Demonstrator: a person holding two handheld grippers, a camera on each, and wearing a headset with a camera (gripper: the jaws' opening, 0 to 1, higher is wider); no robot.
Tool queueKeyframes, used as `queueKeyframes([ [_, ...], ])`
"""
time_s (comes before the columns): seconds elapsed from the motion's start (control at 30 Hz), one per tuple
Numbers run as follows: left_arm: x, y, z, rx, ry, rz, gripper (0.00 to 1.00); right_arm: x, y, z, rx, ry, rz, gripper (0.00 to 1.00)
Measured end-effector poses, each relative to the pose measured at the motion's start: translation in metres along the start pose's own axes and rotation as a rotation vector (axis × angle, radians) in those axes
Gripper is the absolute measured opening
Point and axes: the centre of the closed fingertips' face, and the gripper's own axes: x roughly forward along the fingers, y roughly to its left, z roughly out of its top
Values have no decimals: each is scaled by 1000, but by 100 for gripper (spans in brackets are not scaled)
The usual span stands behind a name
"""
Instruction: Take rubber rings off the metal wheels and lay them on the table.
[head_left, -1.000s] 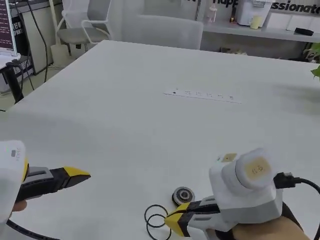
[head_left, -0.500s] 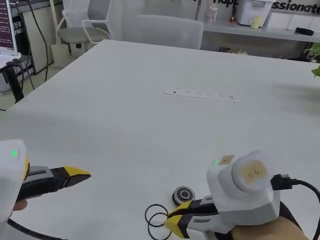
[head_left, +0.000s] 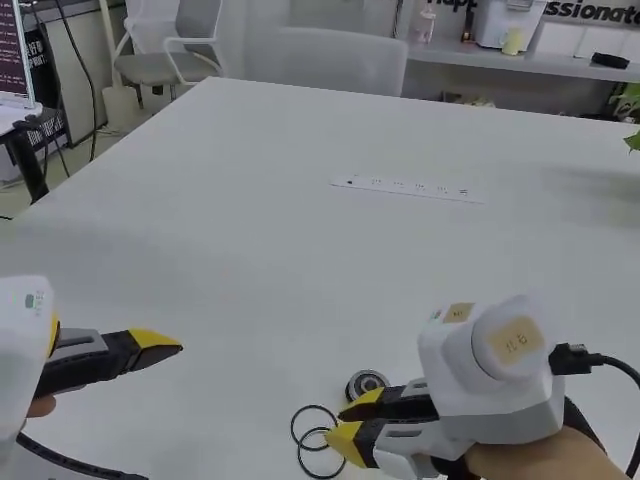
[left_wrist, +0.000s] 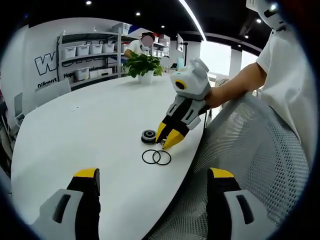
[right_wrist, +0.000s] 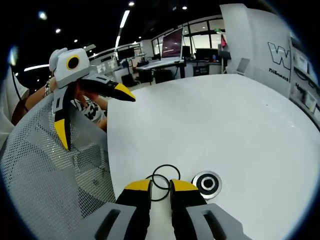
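Two black rubber rings (head_left: 315, 437) are laid overlapping on the white counter (head_left: 300, 250), lower centre, beside the round metal wheel (head_left: 366, 386); the narrowly parted, empty right tool (head_left: 345, 425) is judged ready for withdrawal, the left tool (left_wrist: 154, 176) held wide apart.

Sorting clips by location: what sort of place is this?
Probably an open-plan office or lab: a large white table, an office chair, shelves of storage bins and a desk monitor.

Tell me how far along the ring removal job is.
Done: two rubber rings lie overlapping on the table beside one metal wheel. In hand: nothing; the right gripper hovers open by them, the left gripper open. Remaining: unclear whether the wheel carries another ring.
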Motion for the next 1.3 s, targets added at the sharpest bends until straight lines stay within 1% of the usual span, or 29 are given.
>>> queueKeyframes([
  [0.07, 0, 0, 0, 1, 1, 0, 87, -2, -3, 0, 7, 7, -10, 12],
  [0.17, 0, 0, 0, 2, 0, 1, 87, -7, -8, 4, 20, -11, -21, 15],
  [0.4, 0, -1, 0, 6, 2, 1, 87, -20, -20, 19, 54, -70, -70, 17],
  [0.63, 0, -1, 2, 11, -5, 2, 87, -40, -38, 36, 105, -154, -127, 18],
  [0.73, 0, -1, 2, 15, -4, -1, 87, -46, -44, 39, 126, -181, -141, 18],
  [0.83, 0, -2, 2, 20, -4, -5, 87, -51, -50, 40, 138, -195, -153, 18],
  [0.9, 0, -3, 4, 23, -13, -11, 87, -54, -57, 40, 147, -197, -173, 18],
  [0.97, -1, -5, 7, 21, -31, -21, 87, -59, -63, 43, 149, -211, -198, 18],
  [1.07, -1, -5, 9, 23, -36, -28, 90, -69, -72, 51, 172, -246, -215, 19],
  [1.17, -2, -6, 19, 68, -52, -45, 91, -77, -78, 60, 158, -256, -230, 19],
  [1.23, -3, -4, 23, 77, -45, -50, 91, -82, -83, 65, 137, -260, -248, 20],
  [1.3, -5, -1, 31, 113, -39, -55, 91, -84, -87, 69, 125, -264, -263, 20],
])
